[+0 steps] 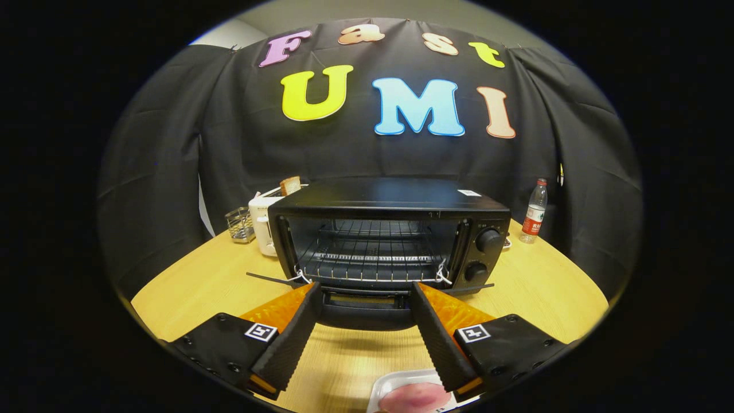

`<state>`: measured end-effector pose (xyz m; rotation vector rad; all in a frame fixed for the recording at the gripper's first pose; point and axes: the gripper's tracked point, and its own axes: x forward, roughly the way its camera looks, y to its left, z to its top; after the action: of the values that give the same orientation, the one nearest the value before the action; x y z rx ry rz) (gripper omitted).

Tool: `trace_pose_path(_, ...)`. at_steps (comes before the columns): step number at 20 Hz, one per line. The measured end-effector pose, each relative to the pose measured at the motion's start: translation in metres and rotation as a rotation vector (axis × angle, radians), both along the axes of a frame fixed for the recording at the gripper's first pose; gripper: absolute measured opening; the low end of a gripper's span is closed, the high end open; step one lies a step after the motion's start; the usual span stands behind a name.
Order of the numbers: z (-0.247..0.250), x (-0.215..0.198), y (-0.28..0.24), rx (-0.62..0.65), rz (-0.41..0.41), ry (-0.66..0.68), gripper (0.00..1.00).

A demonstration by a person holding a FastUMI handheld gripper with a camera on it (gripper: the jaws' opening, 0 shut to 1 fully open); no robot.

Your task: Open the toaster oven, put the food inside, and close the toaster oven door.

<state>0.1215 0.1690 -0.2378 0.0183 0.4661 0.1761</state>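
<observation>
The gripper (365, 291) has its two wedge-shaped fingers spread wide apart, holding nothing; their inner faces are ribbed. Between and just beyond the tips lies the oven door (361, 307), folded down flat toward the fingers, with its handle showing as a dark rounded edge. The oven (390, 229) is a boxy black metal unit standing on a round table (539, 287) of pale wood grain. Its cavity is open, showing a wire rack (370, 255) of thin parallel bars and a coiled heating rod across the back. Two round knobs (484, 255) sit one above the other on its right panel. The food (414, 397), a smooth pinkish rounded piece, rests in a shallow white tray (385, 383) with rounded corners, on the table below the fingers. Left of the oven stand a white toaster (262, 221) with a slice of bread (290, 184) poking up and a small wire holder (239, 225); a clear plastic bottle (535, 213) stands to the right.
</observation>
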Motion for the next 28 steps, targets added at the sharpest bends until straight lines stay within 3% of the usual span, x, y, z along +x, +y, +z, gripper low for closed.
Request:
trace_pose_path(14, -0.049, -0.049, -0.003, -0.003, 0.035, 0.211, 0.98)
trace_pose_path(22, -0.008, -0.112, -0.017, 0.107, 0.104, 0.228, 0.98)
trace_pose_path(28, 0.010, -0.142, -0.073, 0.161, 0.107, 0.265, 0.98)
